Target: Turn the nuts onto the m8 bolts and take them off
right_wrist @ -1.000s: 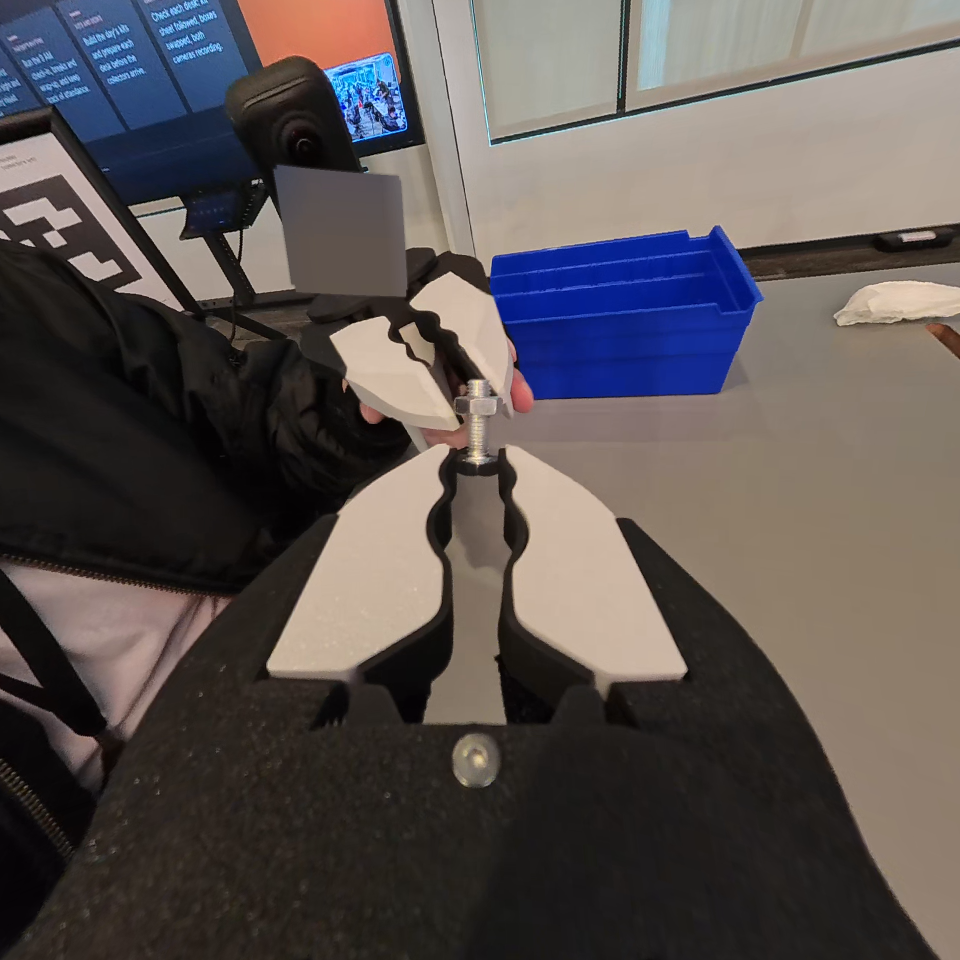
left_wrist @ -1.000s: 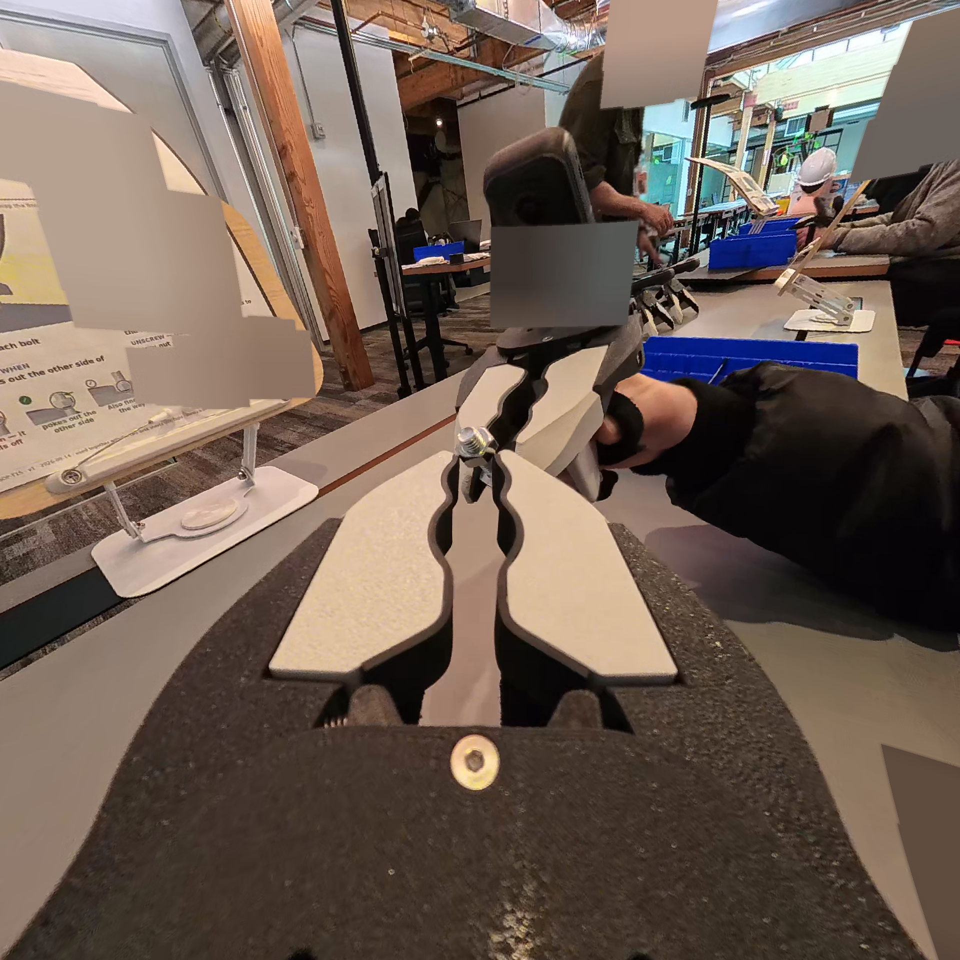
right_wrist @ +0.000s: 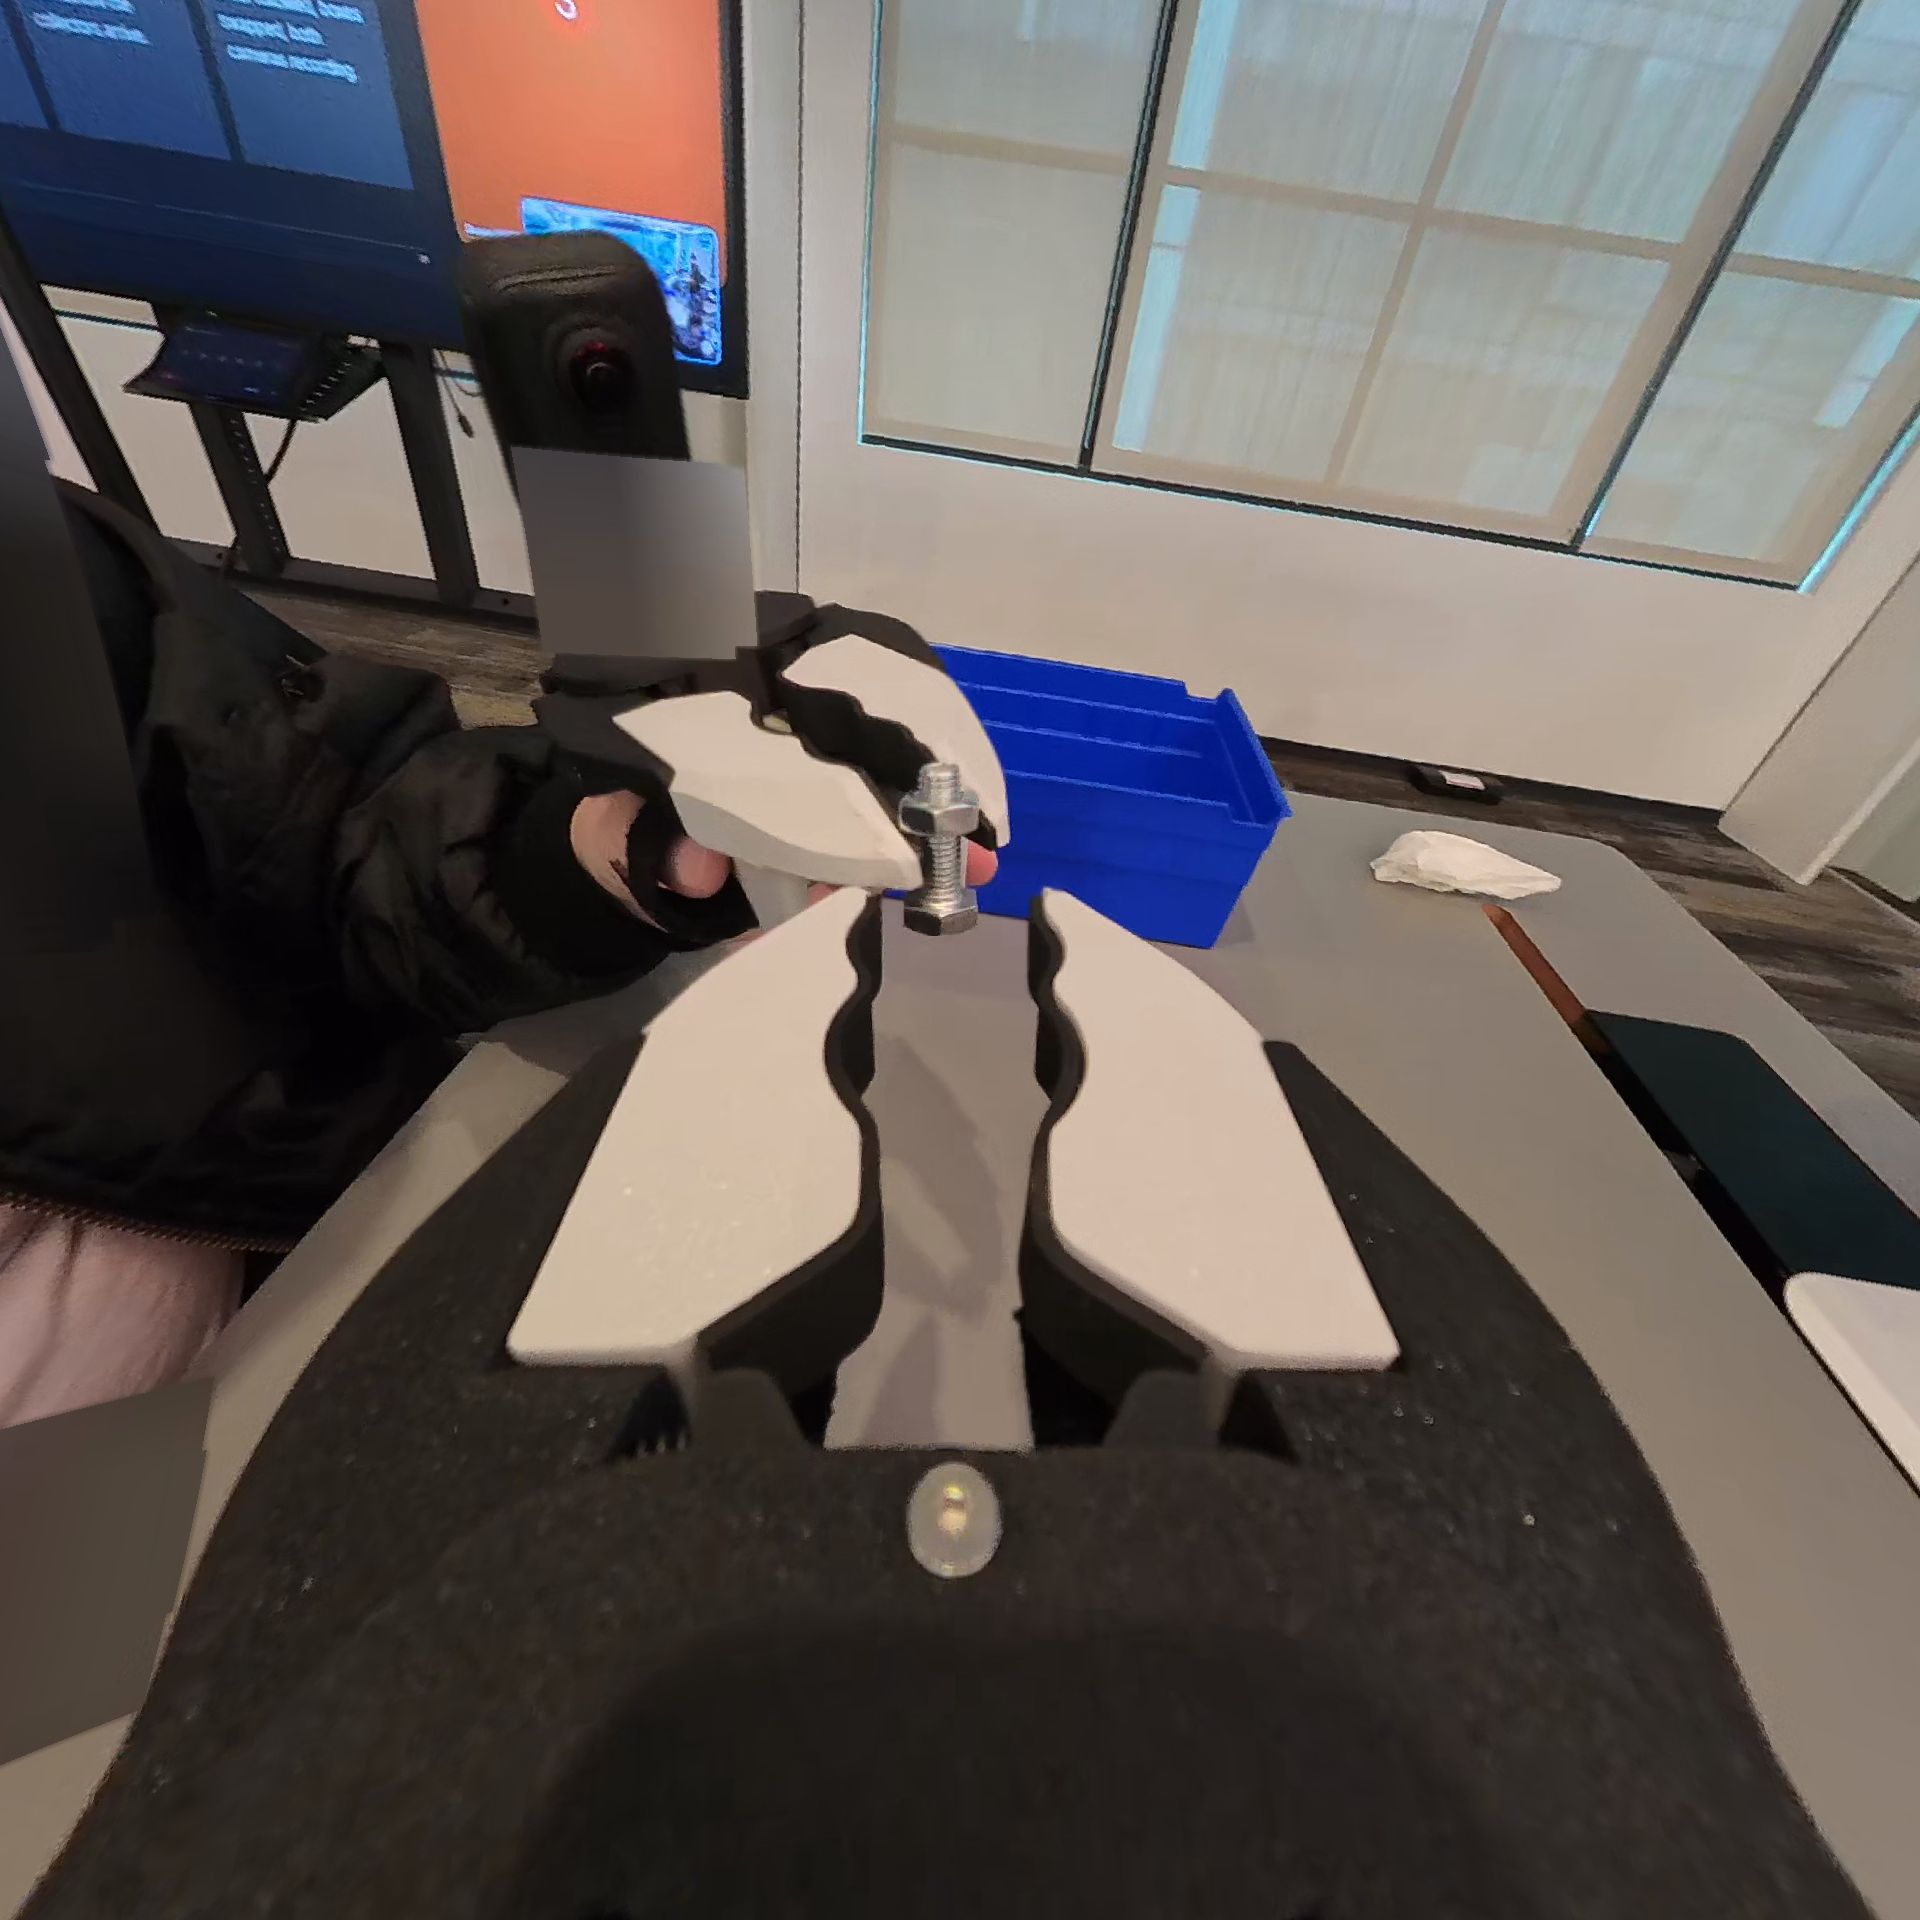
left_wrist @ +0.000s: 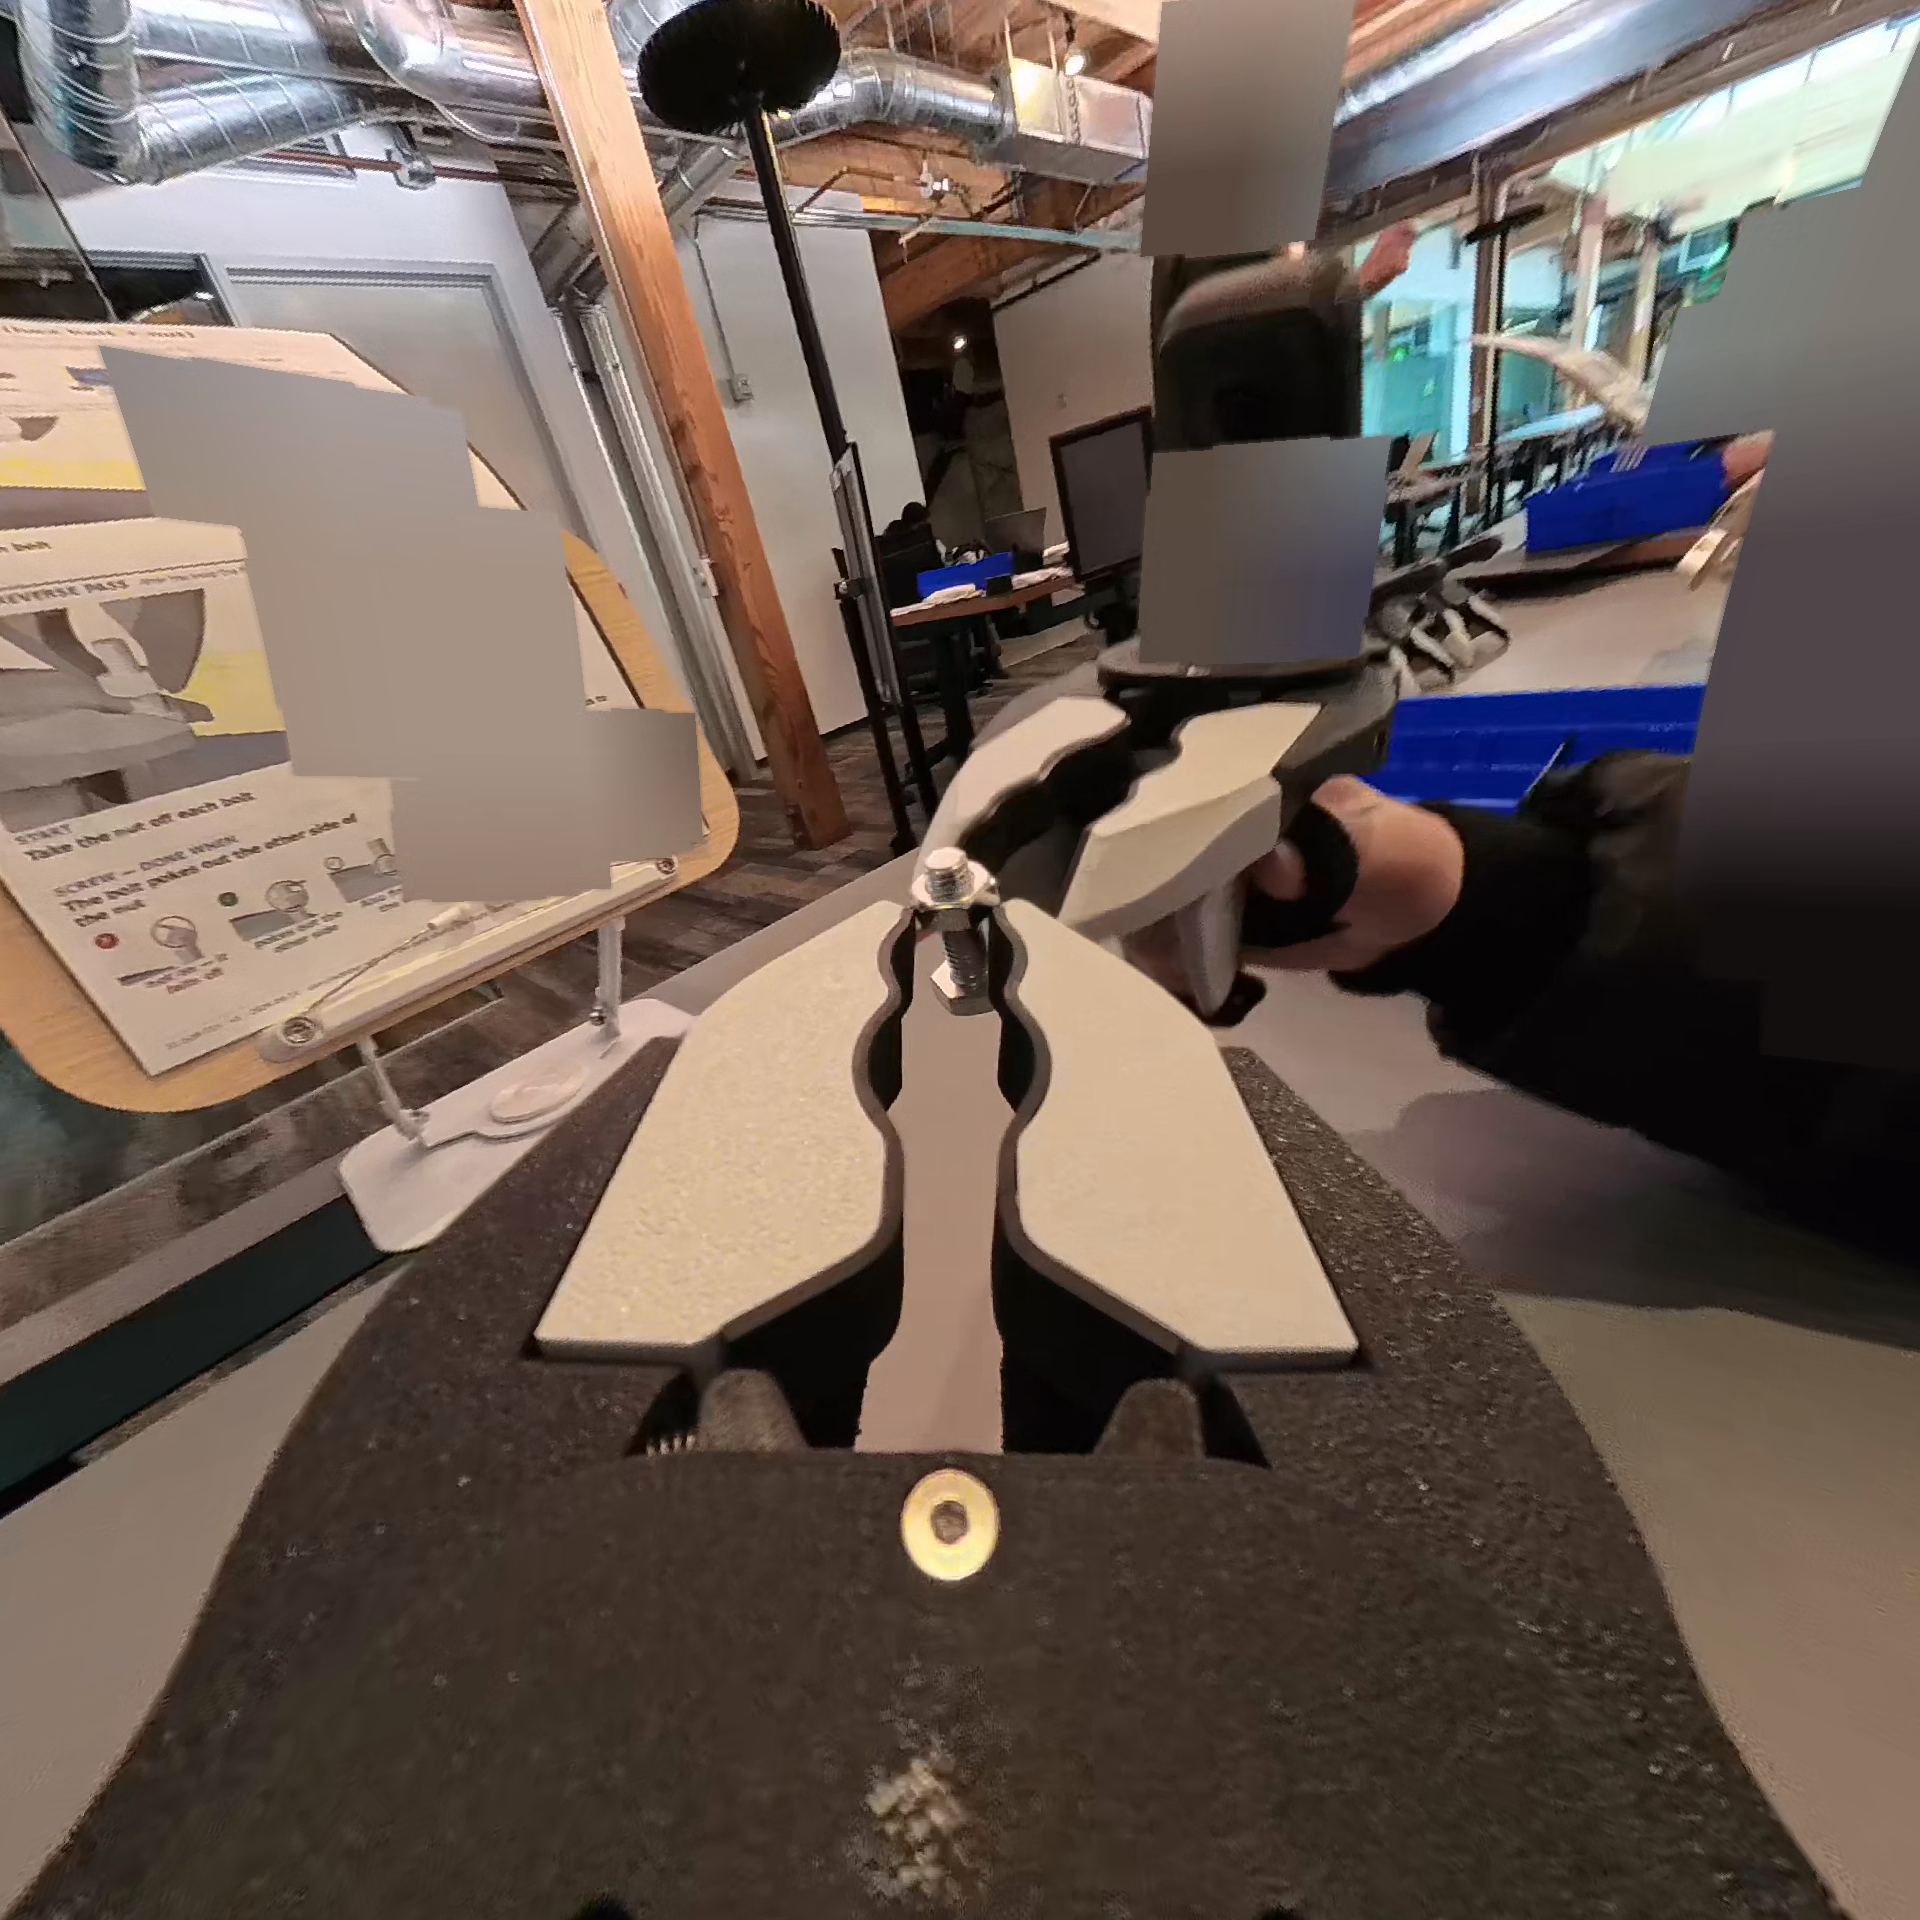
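Left gripper (left_wrist: 951,914) fingers clamp the hex nut (left_wrist: 948,902), bolt (right_wrist: 940,852) hanging head-down over the desk (right_wrist: 1403,997); right gripper (right_wrist: 954,914) fingers spread, clear of the bolt head, probably regripping

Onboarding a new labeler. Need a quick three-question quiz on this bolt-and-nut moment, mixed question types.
1. True or false: the right tongs are clamped on the bolt head.
2. Multiple choice: the left tongs grip the silver bolt at: A) its head, B) the nut near its threaded end, C) nothing.
3. Fill in: behind the bolt in the right wrist view stands a ____ plastic bin.

Key
1. False: the right tongs stand apart, and the bolt head hangs between them untouched.
2. B: the tips close on the nut, with the head hanging below.
3. Blue.
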Tool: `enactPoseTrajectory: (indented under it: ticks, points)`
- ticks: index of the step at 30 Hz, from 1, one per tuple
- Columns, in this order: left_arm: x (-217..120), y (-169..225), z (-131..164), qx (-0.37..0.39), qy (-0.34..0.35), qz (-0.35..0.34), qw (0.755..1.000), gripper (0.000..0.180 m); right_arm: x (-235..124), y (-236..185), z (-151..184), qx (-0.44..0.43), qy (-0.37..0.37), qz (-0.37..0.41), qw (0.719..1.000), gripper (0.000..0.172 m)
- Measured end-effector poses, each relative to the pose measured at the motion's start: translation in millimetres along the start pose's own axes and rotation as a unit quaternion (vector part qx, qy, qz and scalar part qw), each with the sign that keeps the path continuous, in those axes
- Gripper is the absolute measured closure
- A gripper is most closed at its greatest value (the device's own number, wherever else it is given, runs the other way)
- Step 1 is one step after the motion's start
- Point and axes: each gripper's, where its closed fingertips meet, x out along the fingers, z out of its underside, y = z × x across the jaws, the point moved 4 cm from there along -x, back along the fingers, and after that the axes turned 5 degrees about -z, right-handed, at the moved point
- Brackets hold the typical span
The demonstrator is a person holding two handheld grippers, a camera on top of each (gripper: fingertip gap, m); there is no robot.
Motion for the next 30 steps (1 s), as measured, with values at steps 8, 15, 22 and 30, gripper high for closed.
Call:
enactPoseTrajectory:
  ticks: [8, 15, 22, 30]
  points:
    - [6.0, 12.9, 13.2, 0.097, -0.040, -0.011, 0.994, 0.168, -0.5, -5.1, -10.9, 0.001, -0.014, 0.005, 1.000, 0.154]
    - [5.5, 15.9, 11.4, 0.085, -0.040, -0.004, 0.996, 0.168, 3.6, -9.4, -5.2, -0.014, -0.040, -0.003, 0.999, 0.165]
    - [5.8, 17.0, 14.0, 0.076, -0.050, 0.002, 0.996, 0.154, -0.8, -6.8, -8.6, -0.005, -0.021, -0.002, 1.000, 0.165]
    - [11.3, 14.9, 16.2, 0.008, -0.051, 0.030, 0.998, 0.152, -6.9, -4.0, -10.3, 0.026, 0.009, -0.020, 0.999, 0.165]
